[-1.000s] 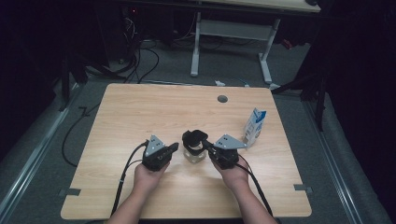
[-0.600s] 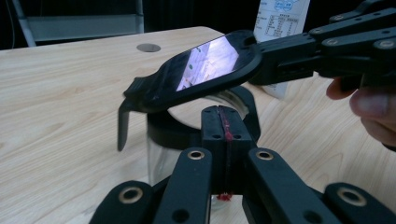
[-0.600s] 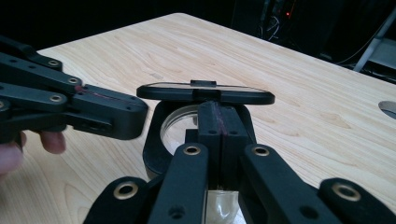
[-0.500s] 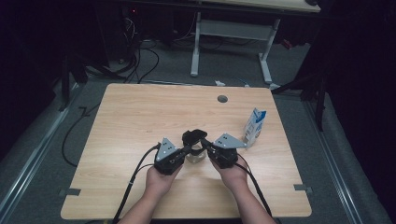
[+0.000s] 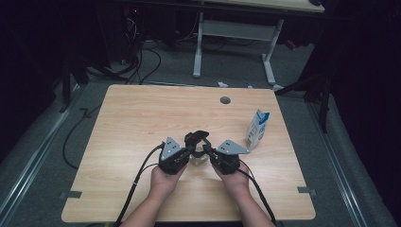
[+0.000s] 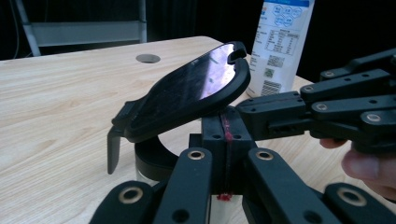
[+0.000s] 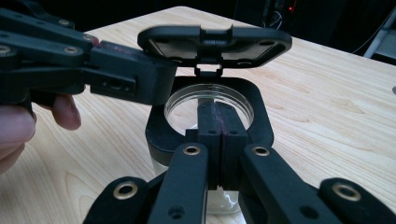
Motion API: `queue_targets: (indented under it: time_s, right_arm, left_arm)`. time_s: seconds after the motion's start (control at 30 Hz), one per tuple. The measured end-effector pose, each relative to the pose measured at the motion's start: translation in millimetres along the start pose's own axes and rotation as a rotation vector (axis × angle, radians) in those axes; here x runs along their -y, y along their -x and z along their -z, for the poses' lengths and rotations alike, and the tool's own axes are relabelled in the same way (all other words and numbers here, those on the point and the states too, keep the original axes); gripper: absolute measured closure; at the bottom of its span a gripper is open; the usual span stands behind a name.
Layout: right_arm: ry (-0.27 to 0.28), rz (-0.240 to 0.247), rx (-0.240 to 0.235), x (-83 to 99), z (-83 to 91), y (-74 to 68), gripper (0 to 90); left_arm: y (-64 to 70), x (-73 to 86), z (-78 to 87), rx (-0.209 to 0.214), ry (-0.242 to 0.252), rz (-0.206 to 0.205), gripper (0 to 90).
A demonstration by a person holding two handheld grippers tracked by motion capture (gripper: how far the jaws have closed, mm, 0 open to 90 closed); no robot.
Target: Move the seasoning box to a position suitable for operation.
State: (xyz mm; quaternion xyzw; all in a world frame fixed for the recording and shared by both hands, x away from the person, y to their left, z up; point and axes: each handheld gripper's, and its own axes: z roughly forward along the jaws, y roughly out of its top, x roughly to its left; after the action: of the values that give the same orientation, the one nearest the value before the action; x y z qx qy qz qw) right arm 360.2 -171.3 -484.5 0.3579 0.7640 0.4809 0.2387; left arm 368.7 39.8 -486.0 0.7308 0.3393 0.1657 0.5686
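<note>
**Two grippers meet at a small jar with its flip lid raised**

On the left of the high view, the left gripper (image 5: 185,152) is held in the person's left hand (image 5: 164,178), low and near the front middle of the wooden table (image 5: 137,118). Its cable (image 5: 137,182) trails back toward the table's front edge. In the left gripper view its two black jaws are pressed together, with only a thin red line between the pads; they sit just under the edge of the black lid (image 6: 187,91), but whether they pinch any part of the jar I cannot tell.

Between the two grippers stands the jar (image 5: 198,158), a small clear container with a black collar. Its hinged lid is tilted up and open, glossy on top. In the right gripper view the open round mouth (image 7: 209,105) shows below the raised lid, and the left gripper's jaws reach in from the left to touch the lid's corner.

The right gripper (image 5: 213,155), held in the right hand (image 5: 236,178), comes in from the other side. Its jaws are clenched together at the jar's near rim, seemingly gripping the black collar.

Farther right, well apart from the jar, a white and blue carton (image 5: 257,127) stands upright near the table's right edge. A round hole (image 5: 225,100) sits in the tabletop toward the back.
</note>
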Motion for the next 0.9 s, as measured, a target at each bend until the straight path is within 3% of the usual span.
queue_targets:
  time_s: [0.53, 0.9]
  right_arm:
    - [0.018, 0.025, -0.003, 3.2, -1.1, -1.6, 90.0]
    - [0.027, 0.022, -0.007, 4.6, -0.6, -1.1, 90.0]
  left_arm:
    - [-14.8, -8.0, -1.4, -0.058, -0.003, 0.045, 89.9]
    - [-13.6, -13.3, -4.0, -0.075, 0.001, 0.055, 89.5]
